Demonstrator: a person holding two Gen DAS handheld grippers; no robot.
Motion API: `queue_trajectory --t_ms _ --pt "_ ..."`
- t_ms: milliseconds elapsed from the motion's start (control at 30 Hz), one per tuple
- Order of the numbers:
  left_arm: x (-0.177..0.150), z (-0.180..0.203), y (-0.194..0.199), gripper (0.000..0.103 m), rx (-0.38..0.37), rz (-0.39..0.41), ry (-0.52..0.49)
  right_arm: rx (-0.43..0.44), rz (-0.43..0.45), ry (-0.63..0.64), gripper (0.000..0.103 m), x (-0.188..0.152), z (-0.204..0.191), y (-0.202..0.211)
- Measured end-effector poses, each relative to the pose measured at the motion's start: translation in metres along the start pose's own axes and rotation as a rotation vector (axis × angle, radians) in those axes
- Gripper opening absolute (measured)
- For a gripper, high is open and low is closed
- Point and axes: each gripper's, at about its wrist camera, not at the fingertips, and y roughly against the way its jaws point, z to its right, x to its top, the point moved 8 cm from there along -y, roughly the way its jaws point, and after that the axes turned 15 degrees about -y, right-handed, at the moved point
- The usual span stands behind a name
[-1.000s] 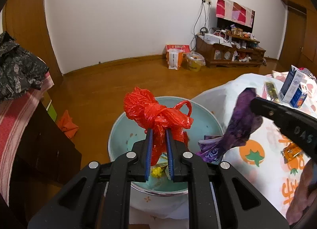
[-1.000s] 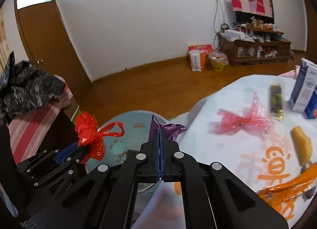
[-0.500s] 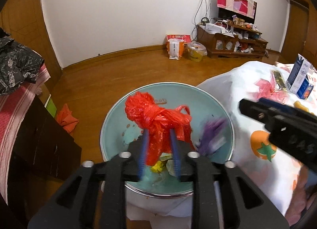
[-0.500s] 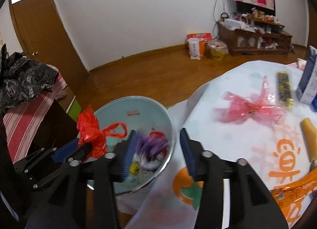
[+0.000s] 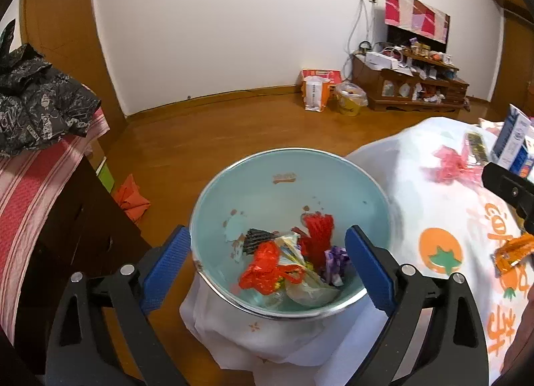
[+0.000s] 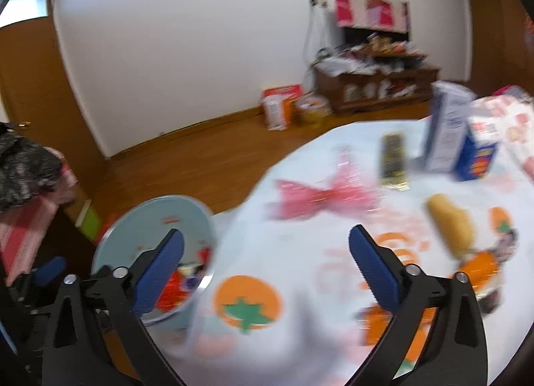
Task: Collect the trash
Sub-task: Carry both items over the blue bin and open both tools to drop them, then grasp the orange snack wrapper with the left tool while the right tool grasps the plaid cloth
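A light blue bin [image 5: 263,185] stands beside the table and shows in the right wrist view too [image 6: 143,219]. In it lie a red plastic bag [image 5: 267,269], a purple wrapper [image 5: 335,261] and other scraps. My left gripper [image 5: 267,262] is open and empty, its jaws wide apart over the bin. My right gripper [image 6: 267,262] is open and empty over the table's white cloth [image 6: 300,252]. On the cloth lie a pink wrapper [image 6: 320,199], a dark gold wrapper [image 6: 393,159], a yellow bar [image 6: 450,226] and an orange wrapper [image 6: 477,266].
Blue-and-white cartons [image 6: 450,132] stand at the table's far right. A dark cabinet with a striped cloth [image 5: 40,192] and a black garment [image 5: 36,109] is on the left. An orange bag [image 5: 130,196] lies on the wood floor. A cluttered shelf [image 5: 410,85] stands against the far wall.
Both grippers opened. The red bag left my left gripper and the purple wrapper left my right one; both now lie in the bin. My right gripper swung right over the table.
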Motion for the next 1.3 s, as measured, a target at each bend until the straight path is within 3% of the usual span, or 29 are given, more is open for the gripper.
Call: queue_trajectory --t_ms 667,1300 --pt "0.019 0.097 0.056 0.097 -0.084 0.093 -0.165 -0.133 0.073 -0.085 0.098 0.009 0.104 0.063" --pt "0.028 0.189 0.056 0.097 -0.132 0.088 -0.338 -0.296 0.102 -0.205 0.097 0.007 0.224 0.094"
